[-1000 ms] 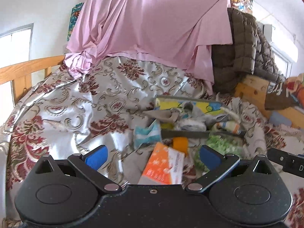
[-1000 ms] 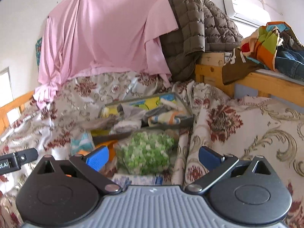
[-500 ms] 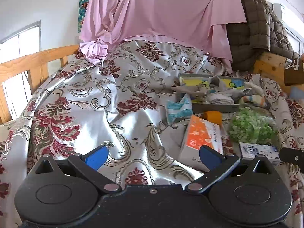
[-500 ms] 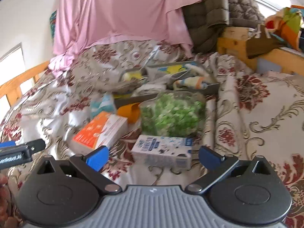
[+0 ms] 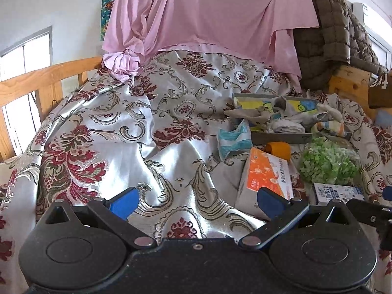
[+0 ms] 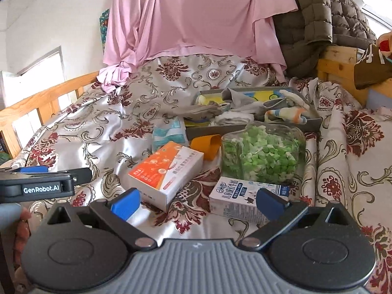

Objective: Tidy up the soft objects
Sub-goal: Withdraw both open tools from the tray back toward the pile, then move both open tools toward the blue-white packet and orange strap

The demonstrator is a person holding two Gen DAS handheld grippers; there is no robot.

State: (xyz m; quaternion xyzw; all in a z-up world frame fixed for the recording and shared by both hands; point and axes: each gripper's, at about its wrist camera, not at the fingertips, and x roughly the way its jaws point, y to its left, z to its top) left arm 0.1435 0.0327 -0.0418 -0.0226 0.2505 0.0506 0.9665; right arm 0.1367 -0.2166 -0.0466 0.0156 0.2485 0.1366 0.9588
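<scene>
Big floral bedspread (image 6: 103,132), then the grey tray (image 6: 316,122) of socks, then the floppy blue tissue pack (image 6: 169,133) sitting just left of it, light and squishy so I'd pinch its middle, both my claws (image 6: 197,202) (image 5: 194,202) spread wide and empty.

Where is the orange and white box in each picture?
Left wrist view: the orange and white box lies on the bedspread at lower right, just beyond the right blue pad.
Right wrist view: the box lies centre-left, ahead of the open tongs.
Shared landmark: the bag of green bits sits to its right in both.
</scene>
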